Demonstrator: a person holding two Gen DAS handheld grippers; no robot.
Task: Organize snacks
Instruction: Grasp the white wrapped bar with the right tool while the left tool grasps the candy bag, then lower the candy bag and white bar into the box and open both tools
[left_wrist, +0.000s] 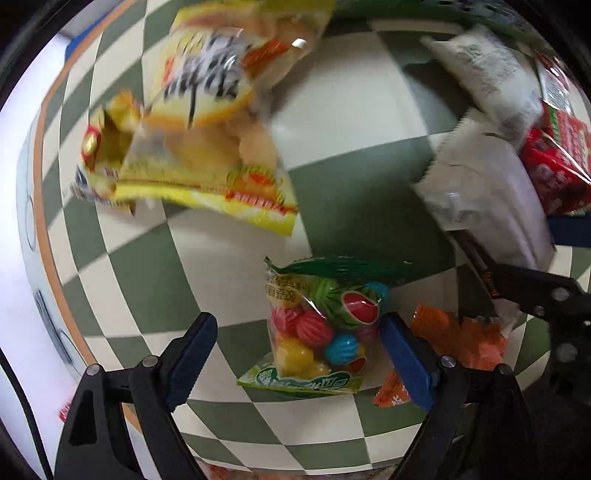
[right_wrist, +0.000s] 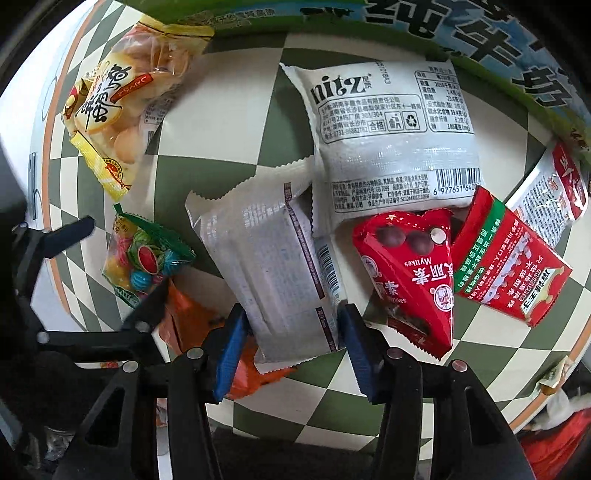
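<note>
Two grippers, about eight snack packs on a green-and-cream checkered cloth (right_wrist: 236, 122). Count: two white packets, three red packs, one yellow biscuit bag, one candy bag, one orange packet. Right gripper (right_wrist: 293, 349) has its fingers set narrow around the near end of the plain white packet (right_wrist: 266, 266); both blue pads look to touch the packet's sides, though a firm grip cannot be confirmed. That packet's long axis runs straight away from the fingers, tilted slightly left, zigzag seal at the far end. Beyond it lies the second white packet (right_wrist: 391, 133), printed side up, long axis also running away from the fingers. Right of the right fingers: red chocolate-ball pouch (right_wrist: 410, 273), red box (right_wrist: 509, 266), and a red-and-white packet (right_wrist: 550, 192) farther right. Left gripper (left_wrist: 295, 354) is spread wide, holding nothing; the candy bag (left_wrist: 317, 325) sits between its fingers, touching the right pad, long axis pointing away from the fingers, green top seal at the far end. Orange packet (left_wrist: 458, 339) lies just right of the left gripper's right finger. Yellow biscuit bag (left_wrist: 207, 122) is far ahead-left, blurred, long axis diagonal.
</note>
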